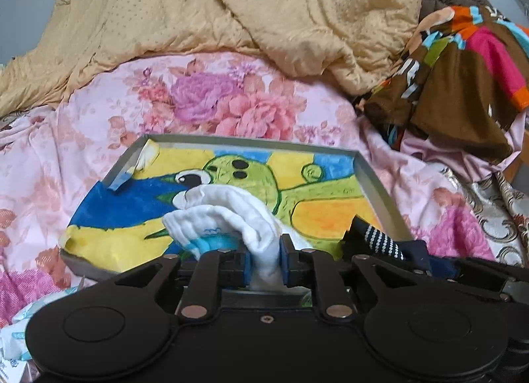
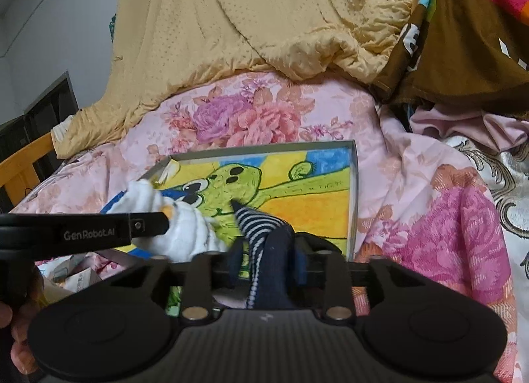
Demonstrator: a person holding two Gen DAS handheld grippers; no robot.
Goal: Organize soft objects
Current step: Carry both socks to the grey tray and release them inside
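Up close in the left wrist view, the left gripper (image 1: 264, 265) has its blue pads (image 1: 245, 267) on either side of a white sock (image 1: 231, 214), a narrow gap with the fabric bunched between them and seemingly still pinched. The sock's toe end droops forward onto a shallow grey tray (image 1: 380, 184) lined with a bright drawing of a green cartoon creature (image 1: 251, 171). At the right, a navy sock with white dotted stripes (image 1: 380, 239) pokes in over the tray's near corner. The tray lies on a pink floral bedsheet (image 1: 205, 102), with a tan quilt (image 1: 231, 13) heaped behind it and a multicoloured brown blanket (image 1: 463, 69) at the right.

Next, in the right wrist view, the right gripper (image 2: 266, 265) stands partly open around the navy striped sock (image 2: 264, 237); whether its pads press on the cloth I cannot tell. The sock's toe rests on the tray (image 2: 353, 191). The left gripper's arm (image 2: 99, 232) reaches in from the left with the white sock (image 2: 178, 231) hanging over the tray's left part.
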